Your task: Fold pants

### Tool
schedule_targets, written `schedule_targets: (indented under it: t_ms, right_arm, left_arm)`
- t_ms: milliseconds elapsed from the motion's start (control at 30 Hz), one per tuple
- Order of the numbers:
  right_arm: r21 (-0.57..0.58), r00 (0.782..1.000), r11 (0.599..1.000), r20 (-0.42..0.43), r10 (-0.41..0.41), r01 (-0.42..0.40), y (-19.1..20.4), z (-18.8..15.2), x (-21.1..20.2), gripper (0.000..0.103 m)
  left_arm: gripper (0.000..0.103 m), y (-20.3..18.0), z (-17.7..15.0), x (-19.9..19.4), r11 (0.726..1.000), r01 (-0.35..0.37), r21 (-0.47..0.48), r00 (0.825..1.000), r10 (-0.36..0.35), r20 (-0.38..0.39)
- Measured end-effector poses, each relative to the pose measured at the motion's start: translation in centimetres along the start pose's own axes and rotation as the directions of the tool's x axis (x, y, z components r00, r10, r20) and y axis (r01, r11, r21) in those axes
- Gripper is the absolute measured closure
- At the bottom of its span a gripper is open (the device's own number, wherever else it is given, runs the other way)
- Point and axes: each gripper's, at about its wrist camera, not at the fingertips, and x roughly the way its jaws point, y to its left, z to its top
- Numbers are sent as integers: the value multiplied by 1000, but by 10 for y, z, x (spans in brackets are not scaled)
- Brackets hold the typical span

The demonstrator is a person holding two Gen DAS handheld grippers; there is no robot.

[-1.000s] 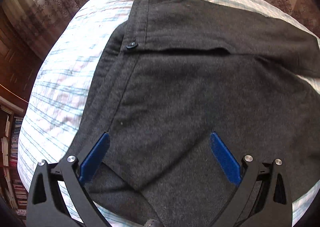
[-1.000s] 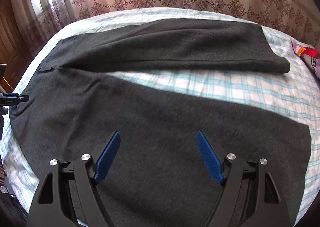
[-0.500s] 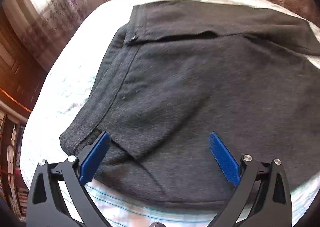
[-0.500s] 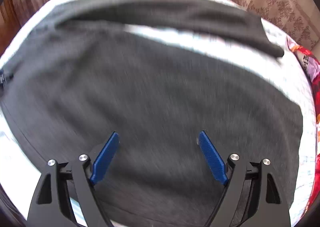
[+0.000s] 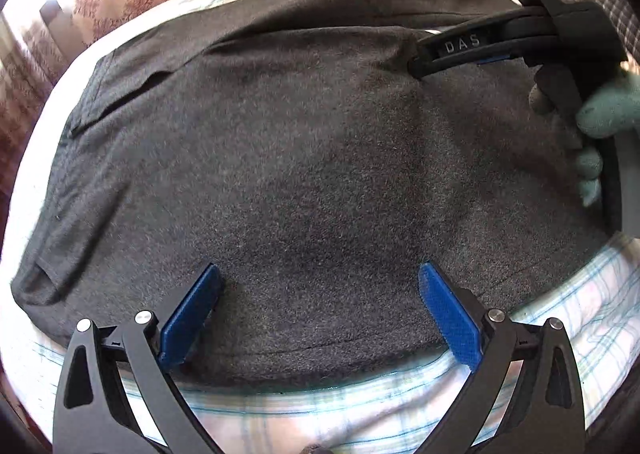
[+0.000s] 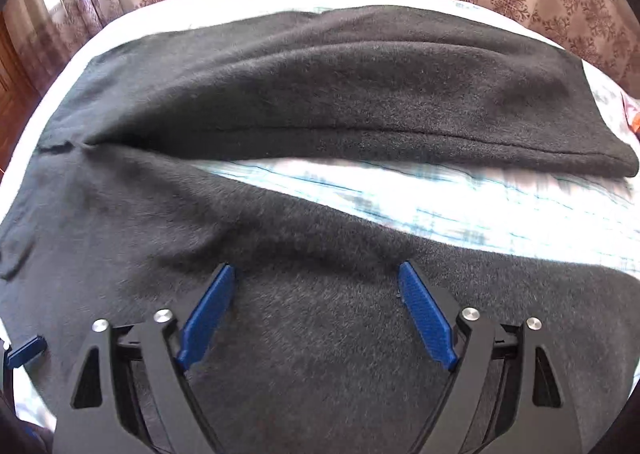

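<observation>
1. At the left, the waist end of the pants (image 5: 304, 158) is seen spread flat on the bed sheet (image 5: 304, 410), a flap and seam lines showing near its left edge; it is judged to be laid out so that one half can be folded over the other.
2. The left gripper (image 5: 316, 286) is held low over the near waist edge with its blue ribbed pads set wide, and nothing is gripped.
3. The dark grey cloth is seen as thick, matte and fuzzy, like wool or fleece.
4. Further right, the right gripper (image 6: 316, 278) is poised over the near leg (image 6: 320, 334); its jaws are opening, cloth lying under them but not pinched.
5. The far leg (image 6: 340, 94) is seen lying apart, a wedge of pale checked sheet between the two.
</observation>
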Motion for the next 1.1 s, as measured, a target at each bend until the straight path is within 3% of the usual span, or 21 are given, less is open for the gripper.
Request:
schedule_targets:
  t_ms: [100, 200, 333, 533, 700, 933, 1100]
  right_arm:
    - [-26, 1000, 1000, 11, -8, 8, 3, -2, 1, 16]
    - [-11, 997, 997, 15, 72, -71, -9, -2, -9, 17]
    - [14, 990, 993, 74, 120, -121, -43, 9, -34, 17]
    - [143, 991, 988, 129, 44, -62, -138, 54, -45, 17]
    - [319, 990, 947, 138, 3, -47, -231, 96, -38, 16]
    - [450, 984, 893, 161, -78, -3, -337, 155, -14, 16]
    - [486, 977, 873, 169, -131, 33, -396, 199, 24, 16]
  left_arm:
    - [2, 6, 6, 2, 999, 42, -23, 999, -43, -21]
    - [2, 19, 16, 3, 995, 94, -43, 995, -96, -38]
    - [2, 45, 43, 1, 992, 89, -93, 996, -91, -14]
    - [2, 89, 103, 6, 986, 27, -164, 999, -22, 33]
    - [2, 117, 161, 21, 982, -62, -176, 997, 70, 38]
    - [2, 159, 240, 60, 971, -70, -227, 996, 80, 36]
    - [2, 178, 272, 90, 956, -64, -288, 997, 71, 16]
